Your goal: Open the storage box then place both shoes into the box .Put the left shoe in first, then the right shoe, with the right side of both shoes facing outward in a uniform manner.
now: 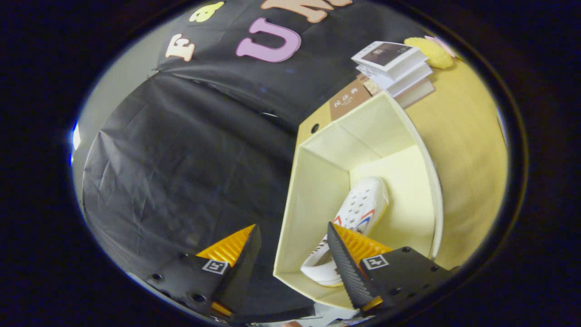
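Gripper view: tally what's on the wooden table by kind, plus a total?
Storage box: 1, open
White shoe: 1, inside the box
Books: 3, stacked beyond the box
Yellow soft item: 1, beside the stack
Total: 6
Gripper: open, holding nothing.

Wall: black cloth, creased, draped behind and beside the table.
Gap: pale grey surface past the cloth's edge.
Table: yellow wood-grain top.
Far corner of table: stack of books, a yellow plush toy beside it.
Light: soft, even.
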The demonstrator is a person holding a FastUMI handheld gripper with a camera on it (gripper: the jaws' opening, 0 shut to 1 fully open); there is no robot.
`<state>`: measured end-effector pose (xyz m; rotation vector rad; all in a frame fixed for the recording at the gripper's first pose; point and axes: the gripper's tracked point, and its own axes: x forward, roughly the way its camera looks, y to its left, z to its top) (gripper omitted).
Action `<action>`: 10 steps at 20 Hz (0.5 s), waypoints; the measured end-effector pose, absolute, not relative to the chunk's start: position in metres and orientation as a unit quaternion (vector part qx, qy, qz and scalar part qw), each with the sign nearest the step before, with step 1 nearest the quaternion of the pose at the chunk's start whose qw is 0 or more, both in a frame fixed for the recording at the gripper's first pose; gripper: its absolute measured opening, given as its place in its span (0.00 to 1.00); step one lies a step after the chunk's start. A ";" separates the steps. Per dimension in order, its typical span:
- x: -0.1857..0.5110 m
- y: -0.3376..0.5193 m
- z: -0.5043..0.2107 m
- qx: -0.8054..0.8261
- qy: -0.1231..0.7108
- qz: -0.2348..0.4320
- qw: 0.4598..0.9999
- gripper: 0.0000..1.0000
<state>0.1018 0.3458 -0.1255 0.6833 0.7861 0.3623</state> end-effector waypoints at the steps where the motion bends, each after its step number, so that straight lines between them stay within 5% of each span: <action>1: 0.099 0.342 -0.119 0.299 0.360 0.181 0.865 0.75; 4: 0.078 0.326 -0.095 0.222 0.324 0.209 0.896 1.00; 10: 0.040 0.235 -0.070 0.147 0.279 0.178 0.932 1.00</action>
